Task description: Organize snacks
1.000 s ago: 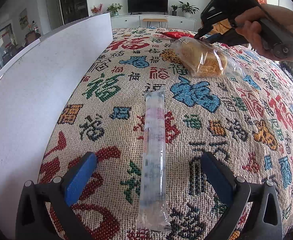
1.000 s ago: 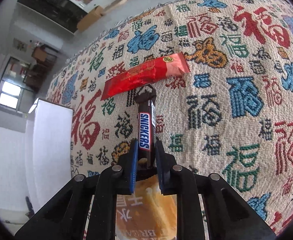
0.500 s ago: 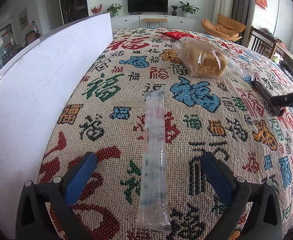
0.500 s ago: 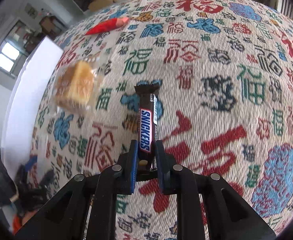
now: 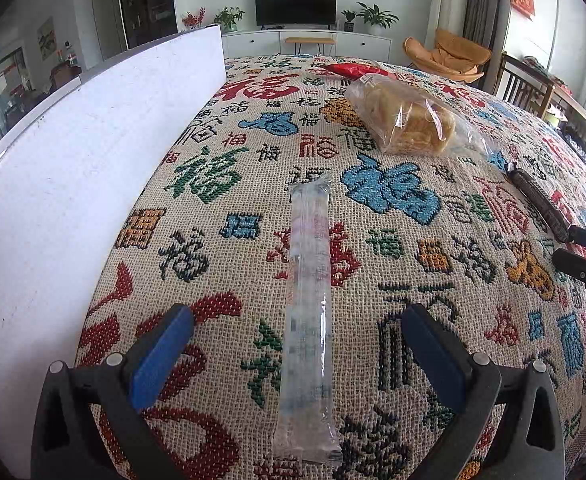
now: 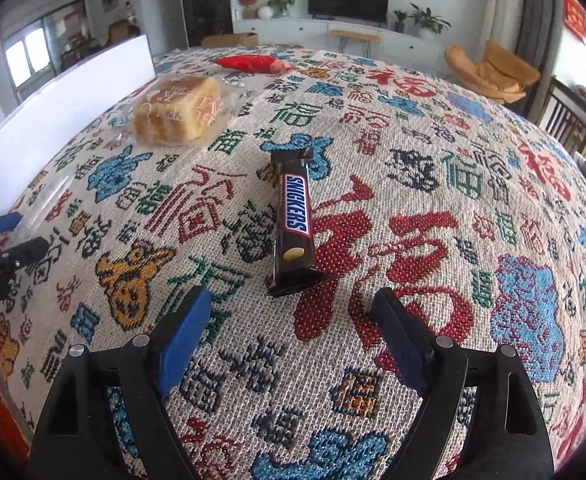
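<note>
Right wrist — brown Snickers bar, flat

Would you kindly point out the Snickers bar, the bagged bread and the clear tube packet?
Snickers bar [image 6: 295, 216]: right wrist view, on its logo.
Bagged bread [image 6: 177, 110]: right wrist view, loaf's top.
Clear tube packet [image 5: 309, 292]: left wrist view, mid-length.

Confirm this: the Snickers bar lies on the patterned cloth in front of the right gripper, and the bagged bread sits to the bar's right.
Wrong side. In the right wrist view the bagged bread sits to the left of the Snickers bar, which does lie on the patterned cloth before the opening right gripper.
</note>
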Available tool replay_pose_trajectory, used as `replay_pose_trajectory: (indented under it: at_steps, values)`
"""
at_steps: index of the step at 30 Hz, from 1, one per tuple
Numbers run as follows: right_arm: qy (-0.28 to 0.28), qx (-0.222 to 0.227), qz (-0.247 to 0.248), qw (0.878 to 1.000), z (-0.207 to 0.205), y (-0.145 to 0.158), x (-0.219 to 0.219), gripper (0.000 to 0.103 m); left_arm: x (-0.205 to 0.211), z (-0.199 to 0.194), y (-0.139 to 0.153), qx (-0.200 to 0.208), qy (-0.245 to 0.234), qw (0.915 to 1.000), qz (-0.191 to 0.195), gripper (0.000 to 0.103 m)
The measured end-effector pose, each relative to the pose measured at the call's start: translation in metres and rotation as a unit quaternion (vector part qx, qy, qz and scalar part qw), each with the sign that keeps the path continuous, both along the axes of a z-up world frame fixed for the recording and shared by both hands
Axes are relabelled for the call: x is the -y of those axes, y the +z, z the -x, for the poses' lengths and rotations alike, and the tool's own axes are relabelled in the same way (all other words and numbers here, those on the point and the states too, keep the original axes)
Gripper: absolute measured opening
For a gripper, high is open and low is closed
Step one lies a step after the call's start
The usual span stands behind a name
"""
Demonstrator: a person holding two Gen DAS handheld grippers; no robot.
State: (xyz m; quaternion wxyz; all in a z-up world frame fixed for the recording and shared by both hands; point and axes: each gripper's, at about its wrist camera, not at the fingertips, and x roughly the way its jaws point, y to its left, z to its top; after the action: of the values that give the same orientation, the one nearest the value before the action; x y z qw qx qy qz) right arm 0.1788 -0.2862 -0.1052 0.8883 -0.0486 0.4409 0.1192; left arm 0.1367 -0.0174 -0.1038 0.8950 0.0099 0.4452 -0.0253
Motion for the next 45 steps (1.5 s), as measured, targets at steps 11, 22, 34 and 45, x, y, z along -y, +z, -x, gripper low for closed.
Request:
replay_pose_trajectory:
  at_steps: [11, 22, 34, 45]
  values:
    - [-0.001, 0.000, -0.002, 1.000, 0.0051, 0.0013, 0.0017, 0.087, 0.0001, -0.0001, -0.0002, 0.000, 0.000, 1.0000, 0.000, 0.103]
    - [-0.001, 0.000, -0.002, 1.000, 0.0052, 0.0013, 0.0019, 0.087, 0.0005, -0.0004, -0.0002, 0.000, 0.000, 1.0000, 0.000, 0.103]
    - [-0.001, 0.000, -0.002, 1.000, 0.0057, 0.0015, 0.0020, 0.087, 0.0001, 0.0003, -0.0001, 0.001, 0.000, 1.0000, 0.000, 0.103]
    - [0.000, -0.003, -0.004, 1.000, 0.0054, 0.0015, 0.0016, 0.087, -0.0014, -0.0010, 0.0014, -0.011, -0.006, 0.9999, 0.005, 0.103]
